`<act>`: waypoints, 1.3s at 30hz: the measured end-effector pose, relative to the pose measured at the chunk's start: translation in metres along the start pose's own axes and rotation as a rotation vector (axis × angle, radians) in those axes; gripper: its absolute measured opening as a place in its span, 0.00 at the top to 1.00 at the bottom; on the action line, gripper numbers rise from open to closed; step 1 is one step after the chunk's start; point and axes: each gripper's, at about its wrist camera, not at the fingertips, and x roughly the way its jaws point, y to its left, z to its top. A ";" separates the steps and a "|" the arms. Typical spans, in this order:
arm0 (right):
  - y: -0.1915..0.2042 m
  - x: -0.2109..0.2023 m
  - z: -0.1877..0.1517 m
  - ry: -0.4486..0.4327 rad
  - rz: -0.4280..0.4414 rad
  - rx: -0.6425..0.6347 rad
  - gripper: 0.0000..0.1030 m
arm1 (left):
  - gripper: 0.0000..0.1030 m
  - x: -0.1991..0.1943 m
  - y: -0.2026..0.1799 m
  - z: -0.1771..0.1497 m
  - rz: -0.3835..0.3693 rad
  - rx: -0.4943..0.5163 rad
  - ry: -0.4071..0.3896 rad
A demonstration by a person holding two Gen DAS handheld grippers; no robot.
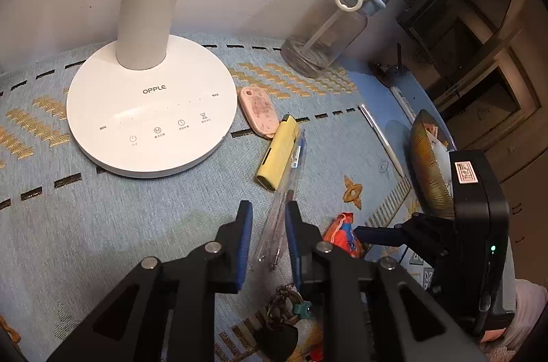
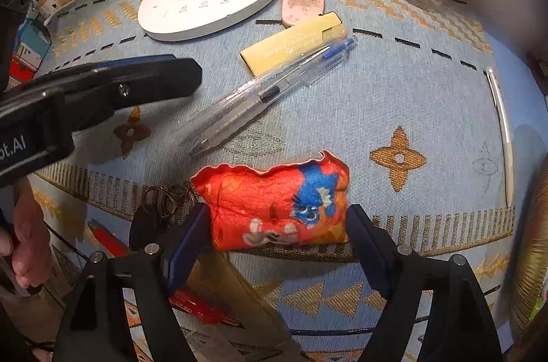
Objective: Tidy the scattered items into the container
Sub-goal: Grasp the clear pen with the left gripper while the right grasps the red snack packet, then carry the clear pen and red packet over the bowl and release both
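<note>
Right tool point(image 2: 279, 233) stands with its jaws spread wide on either side of the orange plush pouch with a blue cat print point(image 2: 279, 202), pads apart from it; a metal clasp and dark keys point(image 2: 161, 207) hang at the pouch's left end; left tool point(image 1: 269, 235) is slightly parted over the clear plastic pens point(image 1: 282, 190), not pinching them; both pens lie on the pale blue patterned bench cloth point(image 1: 102, 225) beside a yellow lighter-shaped block point(image 1: 278, 153); a white round lamp base point(image 1: 150, 108) stands behind; a ribbed amber bowl point(image 1: 428, 163) sits at the right.
</note>
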 end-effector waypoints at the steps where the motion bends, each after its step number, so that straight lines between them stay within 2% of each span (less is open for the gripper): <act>1: -0.004 -0.002 -0.001 -0.003 0.006 0.011 0.33 | 0.69 0.003 -0.001 0.000 -0.001 0.008 0.014; 2: -0.008 -0.004 -0.001 -0.005 0.006 0.024 0.43 | 0.67 0.006 -0.003 -0.001 0.003 0.020 0.023; 3: -0.014 -0.006 -0.001 -0.007 0.008 0.040 0.46 | 0.66 0.009 -0.005 -0.001 0.010 0.031 0.027; 9: -0.048 -0.015 -0.003 -0.025 0.020 0.140 0.48 | 0.64 0.034 -0.012 0.001 -0.001 0.061 0.068; 12: -0.059 -0.018 -0.003 -0.031 0.023 0.171 0.48 | 0.67 0.039 -0.020 0.001 0.013 0.105 0.051; 13: -0.062 -0.019 -0.003 -0.031 0.030 0.183 0.48 | 0.88 0.041 -0.023 0.001 0.017 0.118 0.052; 14: -0.065 -0.019 -0.003 -0.032 0.040 0.195 0.48 | 0.94 0.042 -0.024 0.001 0.015 0.125 0.054; 17: -0.071 -0.023 -0.004 -0.039 0.057 0.218 0.48 | 0.98 0.037 -0.024 0.000 0.022 0.118 0.034; 23: -0.077 -0.040 -0.004 -0.078 0.087 0.236 0.48 | 0.98 0.006 -0.018 -0.001 0.017 0.076 -0.016; 29: -0.058 -0.069 -0.011 -0.143 0.099 0.221 0.48 | 0.98 -0.026 -0.024 -0.009 0.017 0.035 -0.066; 32: -0.051 -0.079 -0.008 -0.166 0.097 0.214 0.48 | 0.98 -0.036 -0.037 -0.010 0.043 0.038 -0.084; 39: -0.076 -0.116 -0.022 -0.226 0.096 0.208 0.48 | 0.98 -0.053 -0.080 -0.010 0.056 0.060 -0.131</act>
